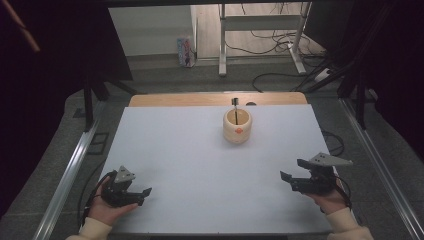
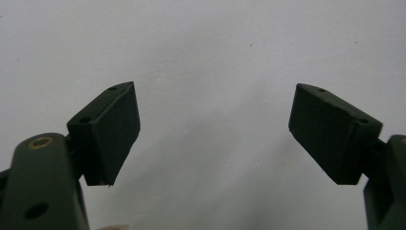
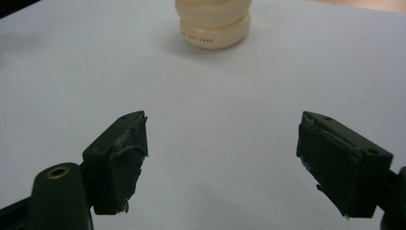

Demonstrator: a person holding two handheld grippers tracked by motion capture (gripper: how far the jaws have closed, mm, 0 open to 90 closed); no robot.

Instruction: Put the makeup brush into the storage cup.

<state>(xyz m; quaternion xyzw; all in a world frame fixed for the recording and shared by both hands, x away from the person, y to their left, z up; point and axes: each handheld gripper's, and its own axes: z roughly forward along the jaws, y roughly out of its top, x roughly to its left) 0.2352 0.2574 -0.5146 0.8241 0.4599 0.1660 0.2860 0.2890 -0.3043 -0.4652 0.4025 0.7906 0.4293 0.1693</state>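
A cream-coloured round cup (image 1: pixel 237 126) with an orange mark on its side stands at the far middle of the white table top (image 1: pixel 200 165), and a thin dark stick (image 1: pixel 234 107) rises out of it. My left gripper (image 1: pixel 142 195) rests near the front left edge, open, with bare table between its jaws (image 2: pixel 214 120). My right gripper (image 1: pixel 292 170) is held at the front right, open and holding nothing (image 3: pixel 222 143). In the right gripper view the cup's base (image 3: pixel 214 26) sits far ahead of the jaws.
A strip of bare wood (image 1: pixel 215 98) runs along the table's far edge. Metal rails (image 1: pixel 70 170) flank the table on both sides. Beyond it are a desk frame (image 1: pixel 260 35), cables on the floor and a small carton (image 1: pixel 185 51).
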